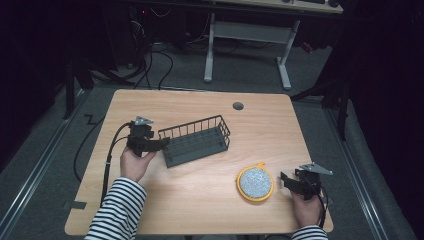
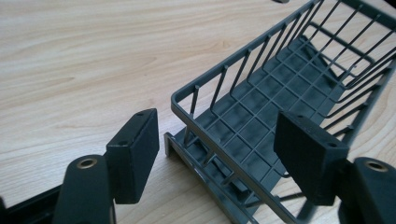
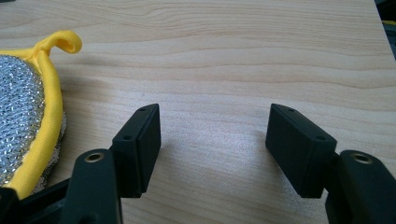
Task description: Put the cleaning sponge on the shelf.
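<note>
High view: wire basket (image 1: 197,140) mid-table, yellow-rimmed scourer (image 1: 255,182) beside it, outside | left gripper (image 1: 160,143) spread wide astride basket's end rim, unclamped | right gripper (image 1: 285,181) gaping near scourer (0 grasps) | loading presumably all ahead.

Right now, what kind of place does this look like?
Probably a lab or workshop set up for recording: a bare wooden table, cables on the floor, another desk's frame behind, dark surroundings.

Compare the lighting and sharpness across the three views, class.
High view: lit table, surroundings nearly black. Left gripper view: basket sharp, bottom-right wires blurred. Right gripper view: soft shadows below the open tool; scrubber glints.
</note>
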`<state>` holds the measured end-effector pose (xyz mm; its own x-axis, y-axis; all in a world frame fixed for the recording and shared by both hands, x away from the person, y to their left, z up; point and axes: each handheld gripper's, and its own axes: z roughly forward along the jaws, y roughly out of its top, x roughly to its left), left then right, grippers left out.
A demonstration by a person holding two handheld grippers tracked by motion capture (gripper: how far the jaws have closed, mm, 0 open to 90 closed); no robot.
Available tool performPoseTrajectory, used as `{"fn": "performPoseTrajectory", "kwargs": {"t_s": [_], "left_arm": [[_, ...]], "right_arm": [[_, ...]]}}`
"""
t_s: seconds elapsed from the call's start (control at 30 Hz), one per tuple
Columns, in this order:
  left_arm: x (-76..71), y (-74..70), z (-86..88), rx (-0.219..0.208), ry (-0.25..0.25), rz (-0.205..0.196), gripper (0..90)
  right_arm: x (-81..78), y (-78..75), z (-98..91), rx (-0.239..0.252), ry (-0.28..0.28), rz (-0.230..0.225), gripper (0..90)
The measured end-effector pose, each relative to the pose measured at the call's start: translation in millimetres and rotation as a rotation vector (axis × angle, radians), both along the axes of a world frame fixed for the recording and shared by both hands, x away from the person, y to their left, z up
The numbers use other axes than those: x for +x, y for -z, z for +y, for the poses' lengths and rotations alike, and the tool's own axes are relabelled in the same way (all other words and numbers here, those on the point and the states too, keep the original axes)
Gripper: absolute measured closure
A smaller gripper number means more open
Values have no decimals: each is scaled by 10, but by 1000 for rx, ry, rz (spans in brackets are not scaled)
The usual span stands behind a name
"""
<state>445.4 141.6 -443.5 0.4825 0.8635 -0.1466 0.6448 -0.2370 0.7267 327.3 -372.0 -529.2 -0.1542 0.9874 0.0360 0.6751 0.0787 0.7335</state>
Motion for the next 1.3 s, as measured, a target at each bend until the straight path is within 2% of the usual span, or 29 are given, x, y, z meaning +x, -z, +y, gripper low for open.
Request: {"fn": "performPoseTrajectory", "kwargs": {"t_s": [0.03,0.07,0.13,0.27,0.43,0.9,1.1,1.3], "left_arm": [[0,0,0,0,0,0,326],[9,35,-27,26,1,9,331],[3,56,-59,49,9,8,344],[-13,77,-109,66,36,9,386],[-35,116,-168,126,45,3,428],[-140,134,-186,105,58,-4,434],[-220,121,-244,131,71,-16,430],[-288,144,-242,103,78,-27,431]], "right_arm": [[-1,0,1,2,2,1,360],[-1,0,0,3,2,0,359],[-1,0,-1,3,1,1,357],[0,1,-1,1,-4,-1,352],[0,1,-2,2,-5,-1,350],[-1,1,-2,-3,-8,-2,350],[-2,1,-2,1,-6,-1,351],[-2,1,2,-4,-6,-1,350]]}}
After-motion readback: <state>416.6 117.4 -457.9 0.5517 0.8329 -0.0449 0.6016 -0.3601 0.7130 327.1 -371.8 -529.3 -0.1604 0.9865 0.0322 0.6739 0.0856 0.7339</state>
